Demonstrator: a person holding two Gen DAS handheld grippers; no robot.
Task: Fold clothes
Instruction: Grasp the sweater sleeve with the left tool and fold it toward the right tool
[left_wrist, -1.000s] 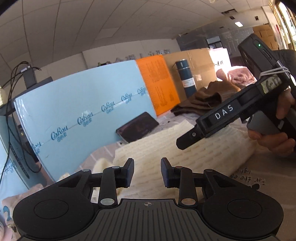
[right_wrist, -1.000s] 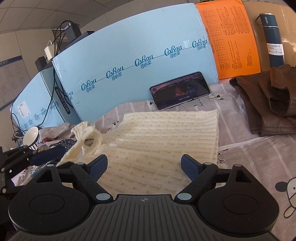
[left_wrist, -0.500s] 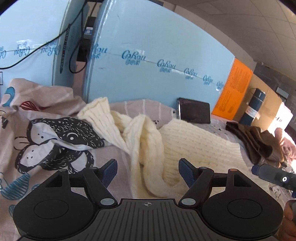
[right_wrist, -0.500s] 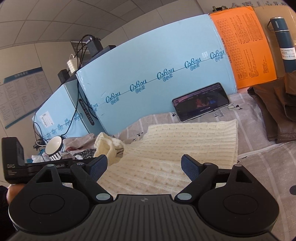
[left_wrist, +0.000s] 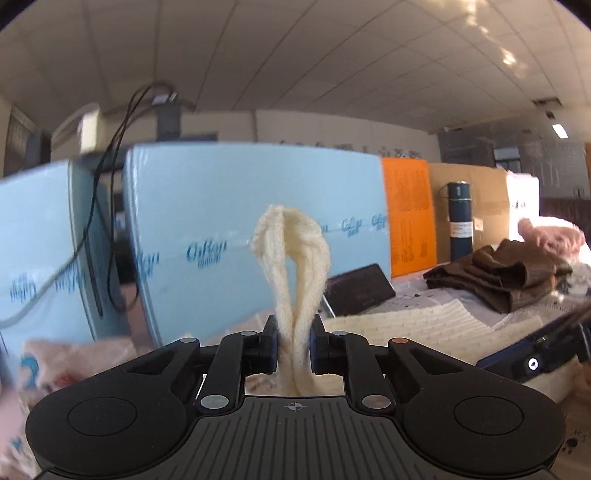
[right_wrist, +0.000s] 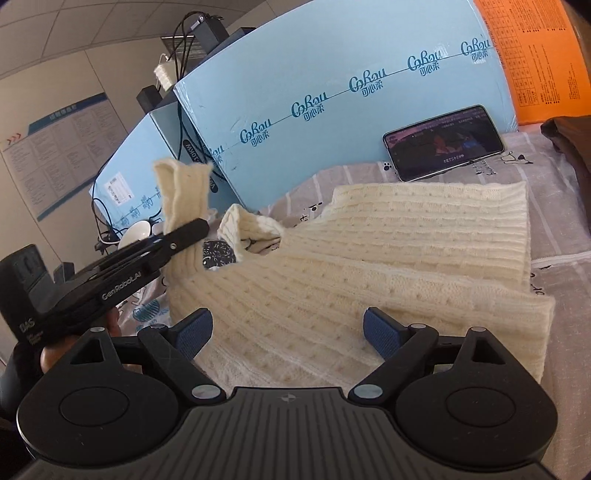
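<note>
Left gripper (left_wrist: 293, 345) clamps the cream cable-knit sweater's sleeve (left_wrist: 291, 254) to fold it inward, right gripper (right_wrist: 288, 334) fingers apart, waiting above.

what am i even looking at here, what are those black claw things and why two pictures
These are two hand-held grippers, each carried by a person, not a robot arm. Each has a wide-angle camera looking along its fingers, so one picture comes from each hand. In the left-hand view, the left gripper is shut on the sleeve of a cream knitted sweater. The right-hand view shows the right gripper open above the sweater, which lies on a printed bedsheet. Behind it a phone leans on a blue box.
</note>
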